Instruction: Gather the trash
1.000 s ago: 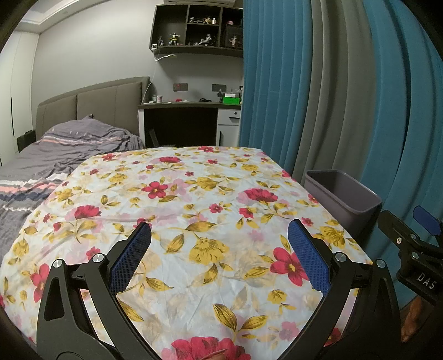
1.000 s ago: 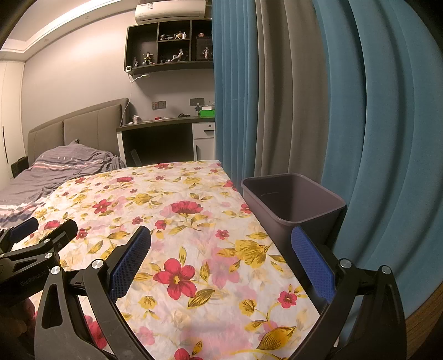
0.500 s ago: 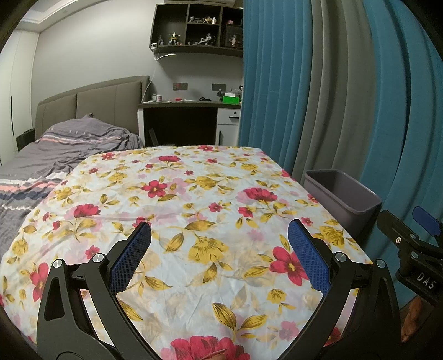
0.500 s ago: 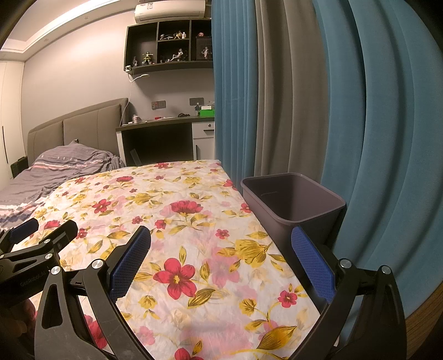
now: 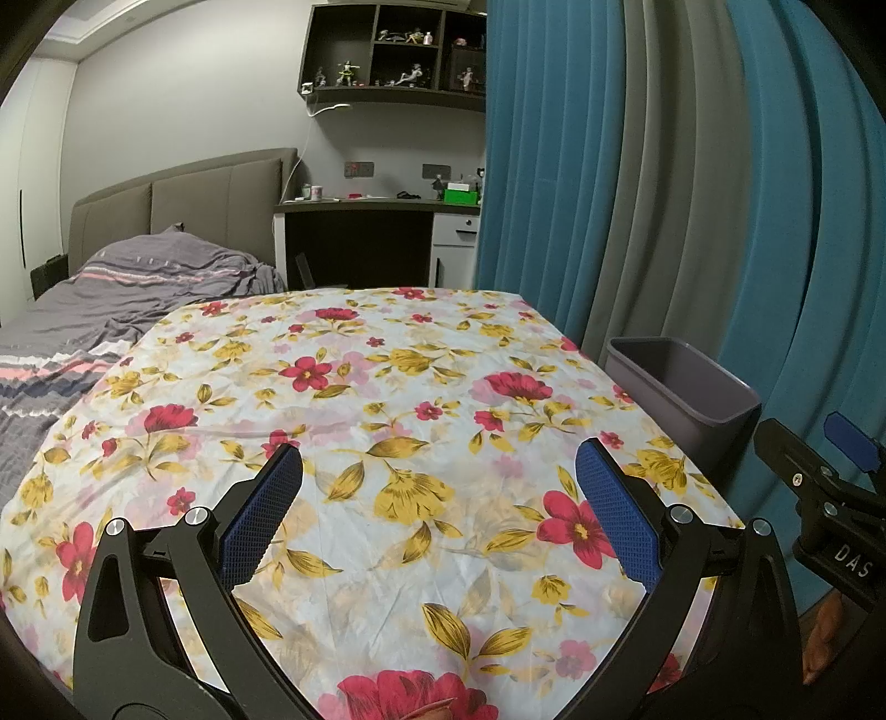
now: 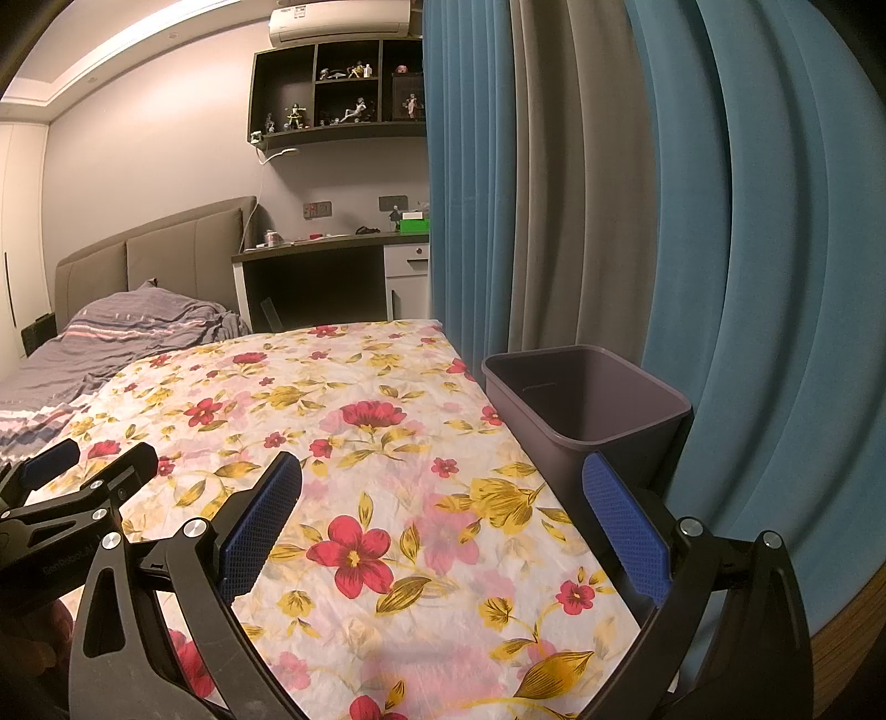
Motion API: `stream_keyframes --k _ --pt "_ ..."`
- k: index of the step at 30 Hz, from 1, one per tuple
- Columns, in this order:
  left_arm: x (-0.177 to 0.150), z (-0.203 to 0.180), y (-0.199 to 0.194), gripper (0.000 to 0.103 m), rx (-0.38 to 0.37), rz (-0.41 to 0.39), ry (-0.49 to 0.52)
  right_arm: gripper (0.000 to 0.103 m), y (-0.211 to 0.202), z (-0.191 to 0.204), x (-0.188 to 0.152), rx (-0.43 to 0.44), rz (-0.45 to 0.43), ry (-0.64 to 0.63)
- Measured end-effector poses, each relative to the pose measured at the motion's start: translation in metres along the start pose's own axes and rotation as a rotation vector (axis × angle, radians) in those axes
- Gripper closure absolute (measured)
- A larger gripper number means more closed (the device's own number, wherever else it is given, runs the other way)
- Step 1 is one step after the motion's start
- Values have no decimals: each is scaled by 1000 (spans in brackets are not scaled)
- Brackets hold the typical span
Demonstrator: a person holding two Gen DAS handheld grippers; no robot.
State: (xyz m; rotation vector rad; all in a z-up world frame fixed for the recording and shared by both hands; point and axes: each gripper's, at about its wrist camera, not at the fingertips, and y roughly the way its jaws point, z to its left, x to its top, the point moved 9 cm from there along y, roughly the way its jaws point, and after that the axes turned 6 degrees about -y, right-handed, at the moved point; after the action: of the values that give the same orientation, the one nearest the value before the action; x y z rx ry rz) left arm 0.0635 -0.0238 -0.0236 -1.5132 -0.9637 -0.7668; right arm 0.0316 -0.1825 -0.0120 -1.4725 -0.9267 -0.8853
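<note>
A grey plastic bin (image 5: 684,387) stands at the right edge of the flowered cloth (image 5: 387,421); in the right wrist view the bin (image 6: 587,399) looks empty inside. No trash shows on the cloth in either view. My left gripper (image 5: 440,487) is open and empty above the near part of the cloth. My right gripper (image 6: 443,493) is open and empty above the cloth's right edge, its right finger in front of the bin. Each gripper shows at the edge of the other's view: the right one (image 5: 819,487), the left one (image 6: 72,487).
Blue and grey curtains (image 5: 664,194) hang right behind the bin. A bed with a grey duvet (image 5: 111,310) lies to the left. A desk (image 5: 376,232) and wall shelves (image 5: 387,50) stand at the far wall.
</note>
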Motion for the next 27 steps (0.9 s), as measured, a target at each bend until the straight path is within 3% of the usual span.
stream_keyframes --k 27 --pt "0 0 0 5 0 1 0 6 0 0 -1 0 1 1"
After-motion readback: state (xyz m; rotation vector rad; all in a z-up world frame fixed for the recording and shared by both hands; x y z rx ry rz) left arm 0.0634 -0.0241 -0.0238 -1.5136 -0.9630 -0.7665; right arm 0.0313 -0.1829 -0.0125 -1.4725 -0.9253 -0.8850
